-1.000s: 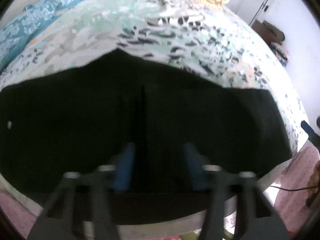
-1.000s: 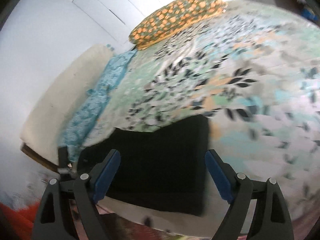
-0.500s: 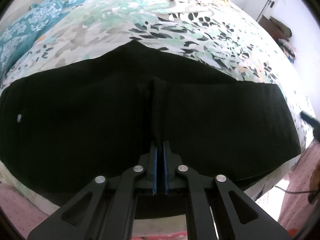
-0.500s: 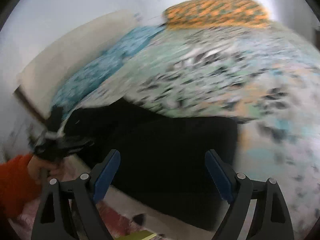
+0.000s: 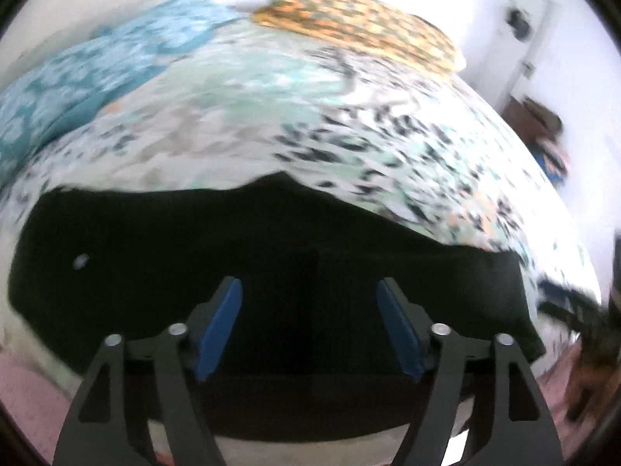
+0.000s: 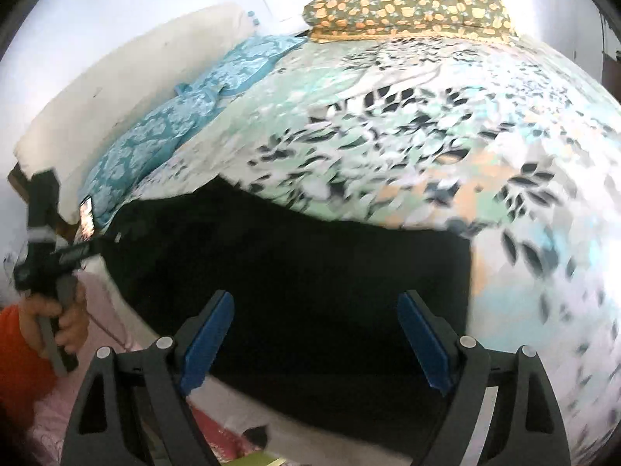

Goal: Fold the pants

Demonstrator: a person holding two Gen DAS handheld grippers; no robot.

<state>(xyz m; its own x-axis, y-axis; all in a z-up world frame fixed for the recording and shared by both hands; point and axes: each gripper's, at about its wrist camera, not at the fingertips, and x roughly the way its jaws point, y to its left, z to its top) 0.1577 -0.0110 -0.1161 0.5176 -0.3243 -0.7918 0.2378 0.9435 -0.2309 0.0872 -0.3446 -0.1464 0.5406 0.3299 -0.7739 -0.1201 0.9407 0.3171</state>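
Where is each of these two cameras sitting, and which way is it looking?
Left wrist view: on the left gripper, looking down along its blue pads at the black pants on the floral bedspread; its jaws have just been opening, nothing between them.
Right wrist view: on the right gripper, jaws open, over the pants' right end; a hand with an orange sleeve holds the other gripper at left.
Shared: pants, bedspread, orange-patterned pillow, blue pillows.
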